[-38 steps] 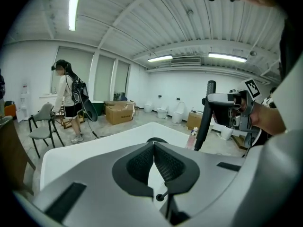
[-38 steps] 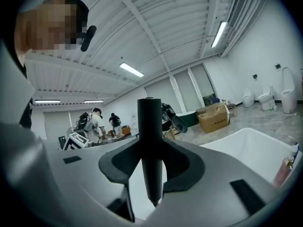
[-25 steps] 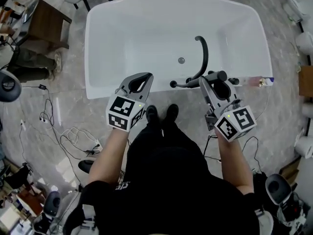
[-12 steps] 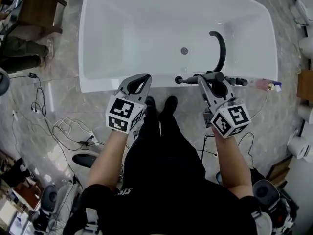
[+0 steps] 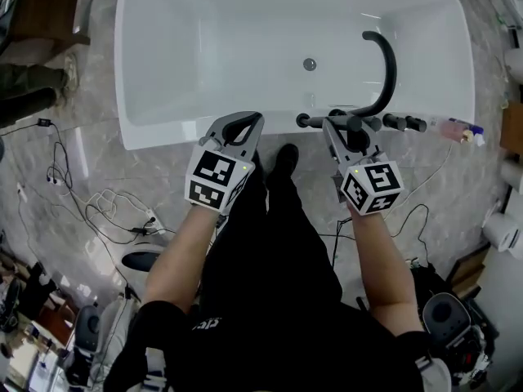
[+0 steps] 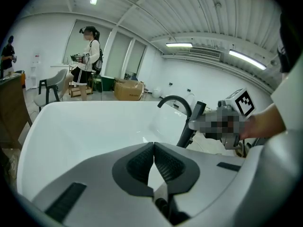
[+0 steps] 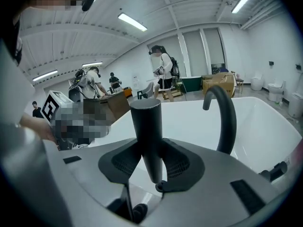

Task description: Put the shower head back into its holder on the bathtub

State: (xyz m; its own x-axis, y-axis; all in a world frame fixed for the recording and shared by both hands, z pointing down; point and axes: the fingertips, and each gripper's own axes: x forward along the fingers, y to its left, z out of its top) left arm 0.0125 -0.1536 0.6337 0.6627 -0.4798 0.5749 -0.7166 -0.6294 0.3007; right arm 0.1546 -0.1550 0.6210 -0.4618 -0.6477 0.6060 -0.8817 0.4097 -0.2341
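The room was a bright showroom with a grey marbled floor and loose cables trailing across it to your left. In front of you stood a white, glossy freestanding bathtub with a small round metal drain in its bottom.

Your right gripper was pinching the matte black, rod-shaped shower head. Its ribbed pads pressed on either side of the rod's narrower lower part. From that gripper's own view the rod stood upright, a smooth plain cylinder with a flat round top and a slight taper downward. From the head view the shower head lay along the near rim of the tub, just beside the foot of the tall black arched spout. A row of black knobs sat on the rim just to its right. The holder itself could not be picked out among those dark fittings.

Your left gripper hung at the near rim, further left, with its jaws pressed together and nothing between them. From its view the shower head showed as a slanted dark stick in front of the spout.

A person stood in the background beyond the tub.
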